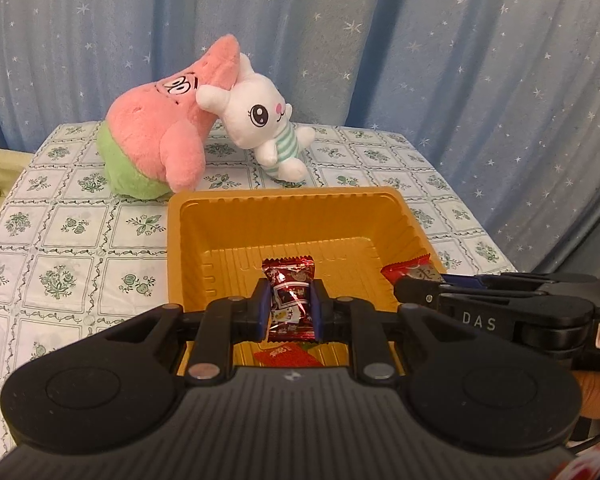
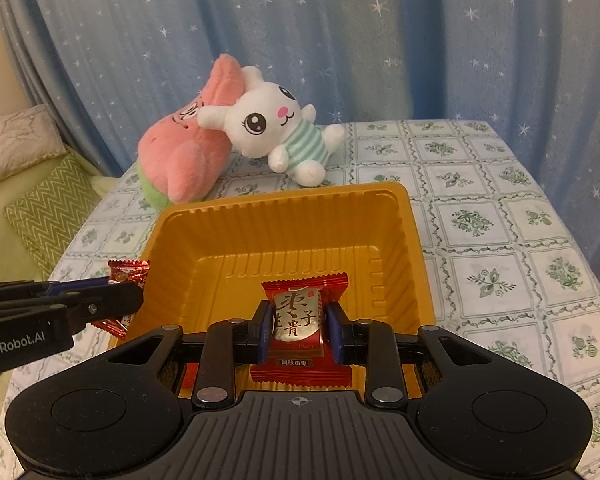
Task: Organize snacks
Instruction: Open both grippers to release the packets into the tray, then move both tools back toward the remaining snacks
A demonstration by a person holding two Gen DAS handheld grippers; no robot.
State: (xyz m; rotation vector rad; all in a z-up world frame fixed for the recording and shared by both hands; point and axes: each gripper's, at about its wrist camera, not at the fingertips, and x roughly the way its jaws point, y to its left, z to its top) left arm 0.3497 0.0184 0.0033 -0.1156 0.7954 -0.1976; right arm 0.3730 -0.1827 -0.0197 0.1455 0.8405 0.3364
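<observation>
A golden plastic tray (image 1: 220, 216) (image 2: 236, 220) stands on the patterned tablecloth. My left gripper (image 1: 290, 300) is shut on a dark red candy packet (image 1: 290, 280) and holds it over the tray's near part. It also shows at the left of the right wrist view (image 2: 128, 292) with its packet (image 2: 129, 272) at the tray's left rim. My right gripper (image 2: 298, 320) is shut on a red date candy packet (image 2: 300, 320) with a gold label, over the tray. It enters the left wrist view from the right (image 1: 410, 286), its packet (image 1: 410, 268) showing. Another red wrapper (image 1: 286, 358) lies in the tray below my left gripper.
A pink star plush (image 1: 160, 128) (image 2: 184, 152) and a white rabbit plush (image 1: 264, 124) (image 2: 276, 128) lie behind the tray. A blue starred curtain (image 1: 420, 40) hangs at the back. A green zigzag cushion (image 2: 48, 212) sits off the table's left side.
</observation>
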